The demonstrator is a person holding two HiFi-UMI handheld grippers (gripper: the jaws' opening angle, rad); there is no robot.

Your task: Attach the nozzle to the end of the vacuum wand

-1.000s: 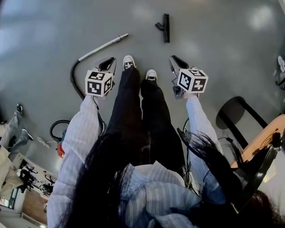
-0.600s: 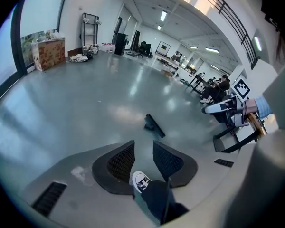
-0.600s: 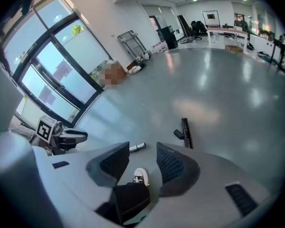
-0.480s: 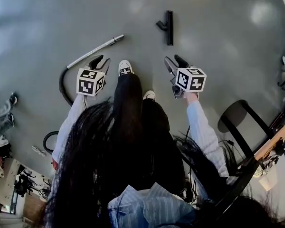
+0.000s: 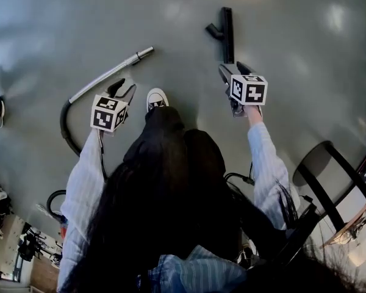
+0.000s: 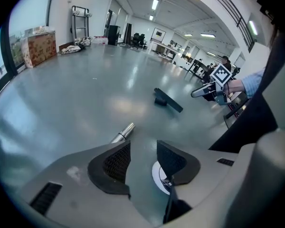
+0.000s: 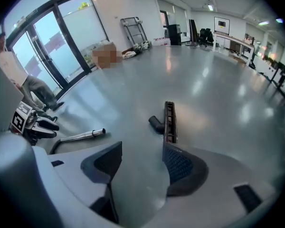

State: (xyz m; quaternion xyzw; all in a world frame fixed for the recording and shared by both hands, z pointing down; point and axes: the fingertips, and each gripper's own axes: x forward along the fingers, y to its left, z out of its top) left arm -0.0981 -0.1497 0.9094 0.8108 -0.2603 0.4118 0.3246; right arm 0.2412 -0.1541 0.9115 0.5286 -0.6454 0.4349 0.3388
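The nozzle (image 5: 227, 32) lies on the floor (image 5: 293, 54) just ahead of the right gripper (image 5: 235, 71). Its long axis runs straight away from that gripper, nearly along the line the gripper points. In the right gripper view the nozzle's near end sits just beyond the pad of the right-hand jaw. The short neck sticks out from the far half toward the left, on the side where the wand lies. The right gripper's 2 jaws have just been opening and now stand wide apart, with only bare floor between them.

The vacuum wand (image 5: 107, 78) lies ahead of the left gripper (image 5: 123, 87), slanting across its line. Its bright metal end is on the far side and aims toward the nozzle, while its other end runs back into the black hose (image 5: 64, 121) on the gripper's left. In the left gripper view that metal end peeks out just past the left-hand pad. The left gripper's 2 jaws have also just been opening and stand partly spread. They pinch nothing, and only floor and a bit of a white shoe (image 5: 157, 97) show through the gap.

So each gripper is nearer 1 part: right for the nozzle, left for the wand. The wand's end and the nozzle's neck are well apart but roughly face each other. I judge the coming move to be 2 pickups before any joining.
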